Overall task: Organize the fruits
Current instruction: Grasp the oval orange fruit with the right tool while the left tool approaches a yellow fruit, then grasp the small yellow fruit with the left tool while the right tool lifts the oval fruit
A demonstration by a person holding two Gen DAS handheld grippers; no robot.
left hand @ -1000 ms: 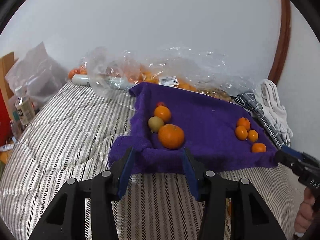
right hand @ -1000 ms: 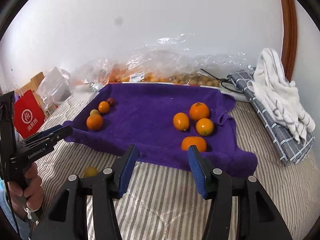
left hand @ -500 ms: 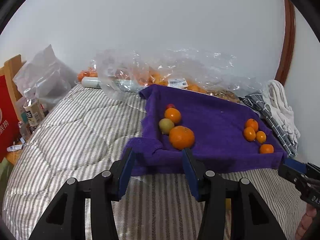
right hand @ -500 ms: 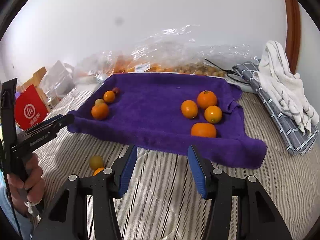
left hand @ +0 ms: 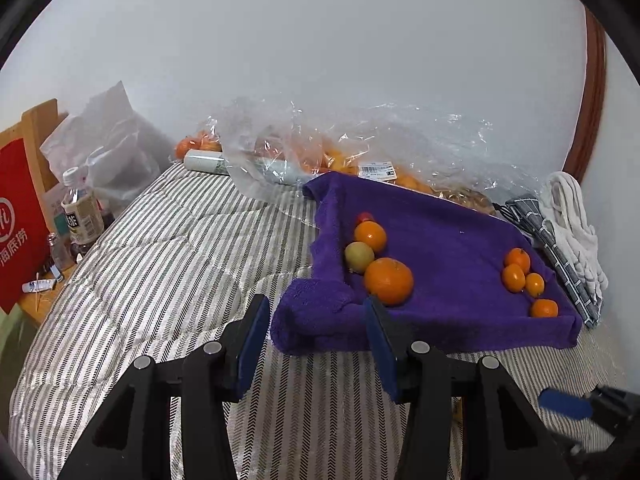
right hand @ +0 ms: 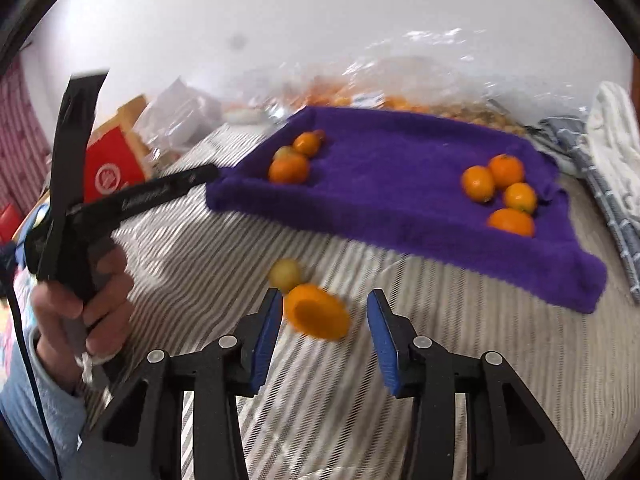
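Bedcover [right hand: 460, 360]: striped; bears everything below.
Purple towel [left hand: 448, 248]: holds two fruit clusters, at its left and right ends.
Right gripper [right hand: 322, 320]: jaws spread but just been closing; the blurred loose orange [right hand: 318, 312] lies between the pads, seemingly touching only the left one.
Left gripper [left hand: 314, 344]: jaws apart, nothing between them, before the towel's near corner.
Right view only: loose orange and yellowish fruit [right hand: 285, 274] on the bedcover before the towel; person's hand [right hand: 80, 312] holding the left gripper.
Left view only: bottle [left hand: 82, 216].
Writing: white characters on red bag [left hand: 16, 224]; other labels illegible.
Change: right camera has closed in on the loose fruit.
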